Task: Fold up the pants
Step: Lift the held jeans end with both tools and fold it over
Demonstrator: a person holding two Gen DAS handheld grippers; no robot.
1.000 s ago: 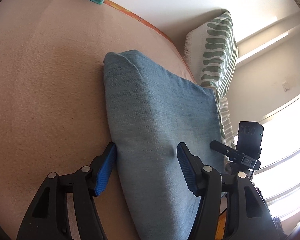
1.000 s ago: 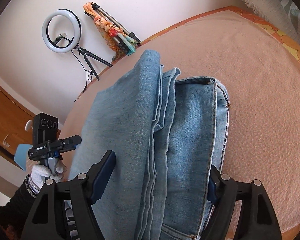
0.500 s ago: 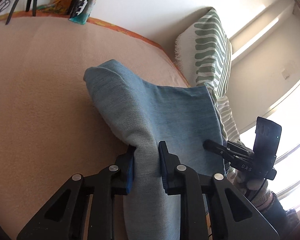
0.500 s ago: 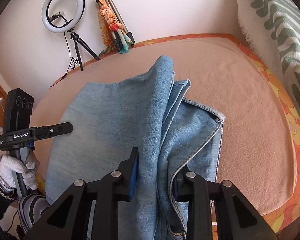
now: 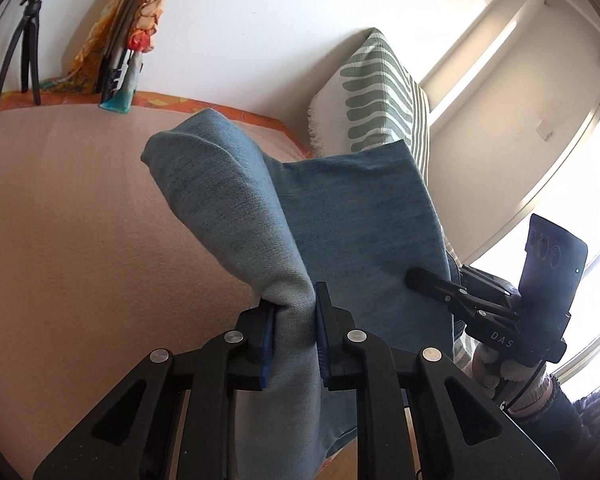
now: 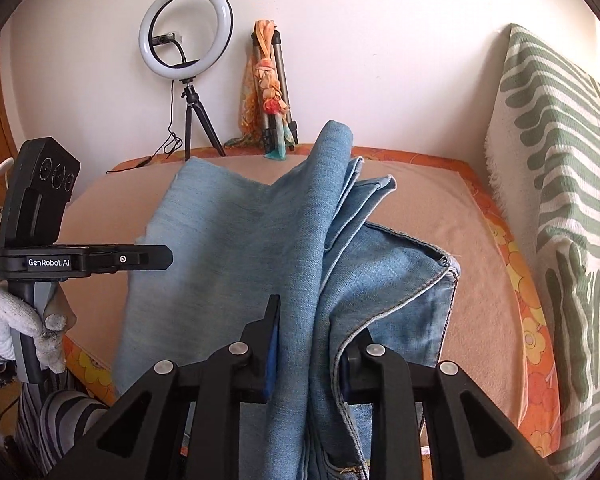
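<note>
The folded light-blue jeans [image 5: 340, 220] hang lifted off the peach bedspread [image 5: 80, 240], held at both near corners. My left gripper [image 5: 294, 320] is shut on the folded edge of the jeans. My right gripper [image 6: 312, 344] is shut on the stacked hems and waistband edge of the jeans [image 6: 236, 264]. The far part of the jeans still droops toward the bed. Each gripper shows in the other's view: the right one [image 5: 452, 292] at the jeans' right edge, the left one [image 6: 140, 258] at their left edge.
A green-and-white patterned cushion [image 6: 560, 200] stands along the right side of the bed. A ring light on a tripod [image 6: 186, 40] and a folded tripod with an orange scarf [image 6: 272, 88] stand against the back wall. The bed's orange floral edge [image 6: 520, 280] runs near the cushion.
Both grippers closed on the near edge of the jeans and raised it. The jeans went from lying flat on the bed to hanging bunched between the grippers.
</note>
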